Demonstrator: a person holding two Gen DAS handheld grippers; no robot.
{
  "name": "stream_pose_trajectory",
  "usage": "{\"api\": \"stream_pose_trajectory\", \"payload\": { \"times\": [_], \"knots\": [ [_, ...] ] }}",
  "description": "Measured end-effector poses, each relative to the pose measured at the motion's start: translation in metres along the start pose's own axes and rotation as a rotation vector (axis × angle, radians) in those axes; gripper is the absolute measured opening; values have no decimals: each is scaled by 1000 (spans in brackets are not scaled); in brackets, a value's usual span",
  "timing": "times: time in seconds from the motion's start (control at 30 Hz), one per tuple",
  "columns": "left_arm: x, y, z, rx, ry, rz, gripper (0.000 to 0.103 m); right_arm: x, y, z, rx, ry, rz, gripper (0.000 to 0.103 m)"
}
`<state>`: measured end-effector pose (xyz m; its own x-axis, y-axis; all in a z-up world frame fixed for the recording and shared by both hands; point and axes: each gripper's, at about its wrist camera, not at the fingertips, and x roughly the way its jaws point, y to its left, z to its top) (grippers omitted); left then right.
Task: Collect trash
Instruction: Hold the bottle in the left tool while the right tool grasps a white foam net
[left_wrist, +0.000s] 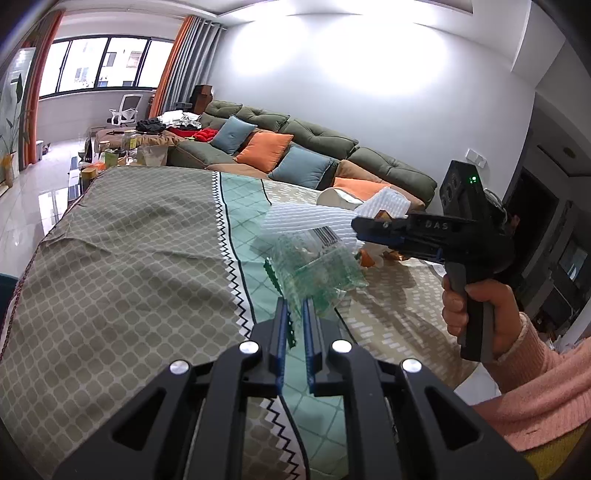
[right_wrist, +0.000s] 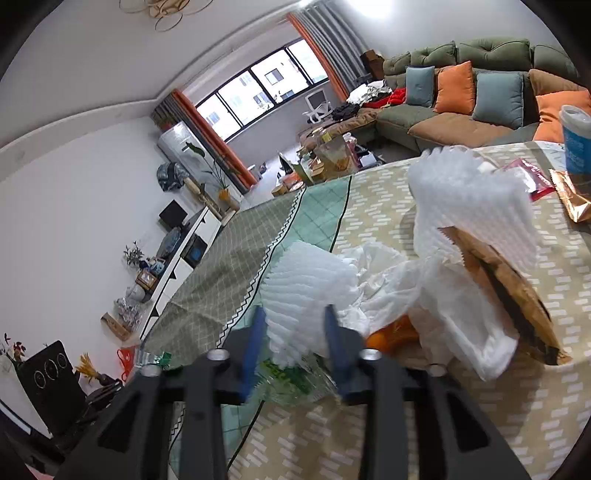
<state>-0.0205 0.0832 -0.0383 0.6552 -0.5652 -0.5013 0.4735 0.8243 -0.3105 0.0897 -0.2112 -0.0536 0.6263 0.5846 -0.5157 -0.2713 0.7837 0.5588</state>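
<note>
My left gripper (left_wrist: 295, 317) is shut on a crinkled clear wrapper with green print (left_wrist: 321, 269), which hangs just above the tablecloth. In the left wrist view my right gripper (left_wrist: 356, 223) comes in from the right, held by a hand in a pink sleeve. It is shut on a white foam net sheet (left_wrist: 306, 218) lifted over the green wrapper. In the right wrist view that foam net (right_wrist: 299, 291) fills the space between the blue fingers of my right gripper (right_wrist: 295, 332), and the green wrapper (right_wrist: 291, 380) lies below them.
A trash pile lies right of my right gripper: crumpled white plastic (right_wrist: 388, 288), orange peel (right_wrist: 391, 339), a brown paper wrapper (right_wrist: 509, 295), more foam net (right_wrist: 472, 195). A red wrapper (right_wrist: 532, 177), gold wrapper (right_wrist: 570, 199) and blue cup (right_wrist: 578, 144) sit further back. The tablecloth (left_wrist: 129, 258) spreads left; a sofa (left_wrist: 321, 136) stands behind.
</note>
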Motion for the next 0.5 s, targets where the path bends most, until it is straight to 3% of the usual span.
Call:
{"api": "stream_pose_trajectory", "payload": {
  "times": [0.23,0.5],
  "knots": [
    [-5,6,0,-16,-7,14,10,9,-3,-2,22,19,38,5],
    [-15,12,2,-35,-28,38,10,3,25,8,-55,-14,92,2]
  ]
}}
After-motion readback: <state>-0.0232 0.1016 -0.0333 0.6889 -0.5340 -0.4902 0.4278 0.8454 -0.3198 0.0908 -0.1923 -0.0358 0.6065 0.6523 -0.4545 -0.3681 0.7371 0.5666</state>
